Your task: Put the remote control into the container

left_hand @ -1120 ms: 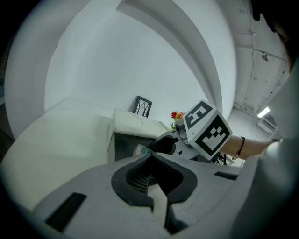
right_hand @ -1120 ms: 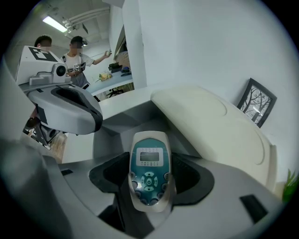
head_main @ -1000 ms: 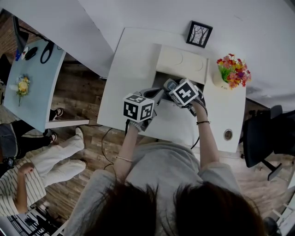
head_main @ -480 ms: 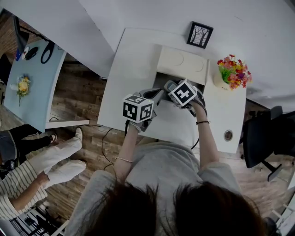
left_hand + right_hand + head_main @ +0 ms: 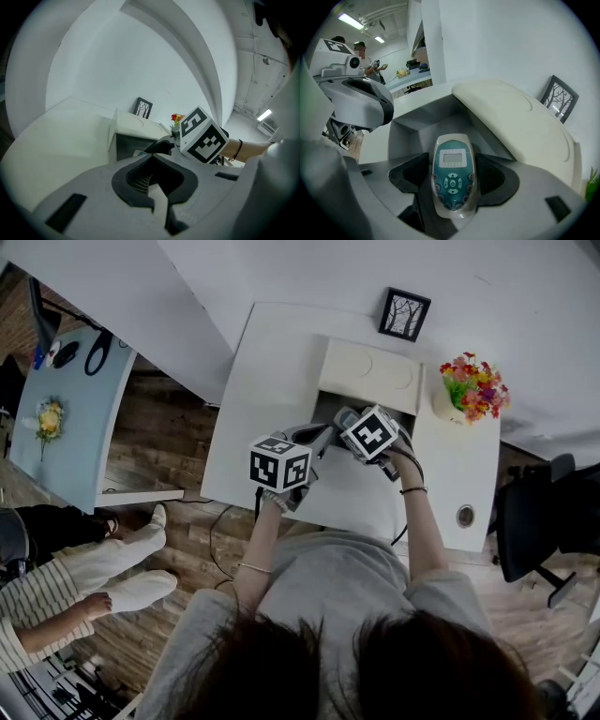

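A white and teal remote control (image 5: pixel 452 159) with a small screen lies between the pads of my right gripper (image 5: pixel 453 178), which is shut on it. It hangs over the grey open container (image 5: pixel 417 126), whose cream lid (image 5: pixel 520 122) stands tilted back behind it. In the head view the right gripper (image 5: pixel 347 418) is at the container's dark opening (image 5: pixel 325 407), below the lid (image 5: pixel 370 371). My left gripper (image 5: pixel 314 435) is just left of it over the white table (image 5: pixel 253 381). In the left gripper view the left gripper (image 5: pixel 157 187) is shut and holds nothing.
A framed picture (image 5: pixel 405 312) leans on the back wall. A flower pot (image 5: pixel 473 385) stands right of the container. A cable hole (image 5: pixel 465 515) is in the table's right front corner. A black chair (image 5: pixel 544 521) is to the right, a pale blue table (image 5: pixel 66 409) and a person (image 5: pixel 56 587) to the left.
Both grippers stay almost where they were, the remote still held over the opening. The person at lower left has shifted.
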`<action>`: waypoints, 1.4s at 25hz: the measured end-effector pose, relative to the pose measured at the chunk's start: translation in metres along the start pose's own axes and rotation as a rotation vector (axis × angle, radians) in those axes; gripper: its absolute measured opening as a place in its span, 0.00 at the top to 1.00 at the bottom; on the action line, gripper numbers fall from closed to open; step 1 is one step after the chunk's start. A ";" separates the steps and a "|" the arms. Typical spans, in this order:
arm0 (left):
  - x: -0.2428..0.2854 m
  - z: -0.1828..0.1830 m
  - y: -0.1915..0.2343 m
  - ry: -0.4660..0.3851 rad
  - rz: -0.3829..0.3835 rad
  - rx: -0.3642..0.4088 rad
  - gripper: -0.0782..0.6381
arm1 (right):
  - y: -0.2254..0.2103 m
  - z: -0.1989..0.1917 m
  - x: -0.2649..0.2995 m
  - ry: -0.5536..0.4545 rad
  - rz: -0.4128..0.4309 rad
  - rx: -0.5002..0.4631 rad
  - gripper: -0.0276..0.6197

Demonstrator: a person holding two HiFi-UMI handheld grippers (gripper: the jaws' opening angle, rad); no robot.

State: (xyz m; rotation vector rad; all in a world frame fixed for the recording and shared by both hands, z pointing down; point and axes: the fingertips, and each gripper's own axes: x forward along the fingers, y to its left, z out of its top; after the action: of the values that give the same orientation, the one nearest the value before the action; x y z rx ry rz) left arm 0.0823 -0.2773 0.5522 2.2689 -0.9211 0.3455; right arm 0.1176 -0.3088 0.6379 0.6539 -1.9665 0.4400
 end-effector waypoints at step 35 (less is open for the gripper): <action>-0.015 0.017 -0.029 -0.085 -0.070 0.103 0.89 | 0.001 0.032 -0.086 -0.394 -0.091 0.210 0.80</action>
State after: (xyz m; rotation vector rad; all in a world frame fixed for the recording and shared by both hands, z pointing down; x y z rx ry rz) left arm 0.0916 -0.2650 0.5182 2.4200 -0.8820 0.2736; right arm 0.1271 -0.3032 0.5469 1.0223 -2.2658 0.4946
